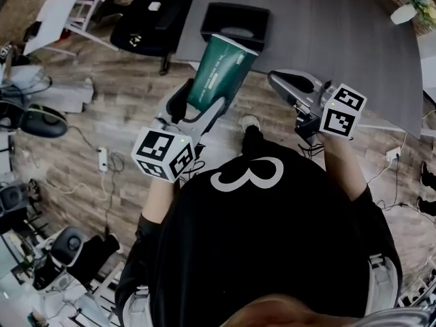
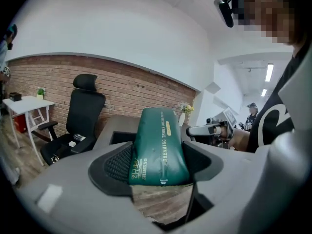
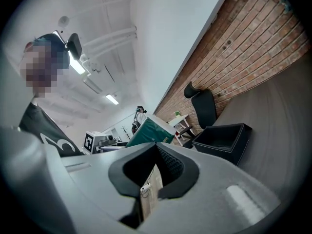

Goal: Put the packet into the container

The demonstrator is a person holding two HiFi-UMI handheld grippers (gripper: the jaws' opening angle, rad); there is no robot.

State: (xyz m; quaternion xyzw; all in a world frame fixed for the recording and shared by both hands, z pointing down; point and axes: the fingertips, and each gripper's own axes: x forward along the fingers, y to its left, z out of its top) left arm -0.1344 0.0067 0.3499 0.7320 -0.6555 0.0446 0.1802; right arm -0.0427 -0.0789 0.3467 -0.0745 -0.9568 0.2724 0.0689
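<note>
A dark green packet [image 1: 221, 70] with pale lettering is held up in the air, my left gripper [image 1: 204, 107] shut on its lower end. In the left gripper view the packet [image 2: 158, 145] fills the space between the black pads, its top pointing toward the table. The container, a black open bin [image 1: 235, 22], stands on the grey table just beyond the packet's top; it shows behind the packet [image 2: 119, 138] and at the right [image 3: 222, 138]. My right gripper [image 1: 289, 84] hovers at the table's near edge, jaws nearly together with nothing between them [image 3: 155, 172]. The packet [image 3: 151, 132] shows to its left.
The grey table [image 1: 340, 39] spans the upper right over a wood floor. A black office chair [image 1: 153, 16] stands left of the bin and a small white table [image 1: 58, 9] farther left. Cables and a power strip [image 1: 102, 159] lie on the floor.
</note>
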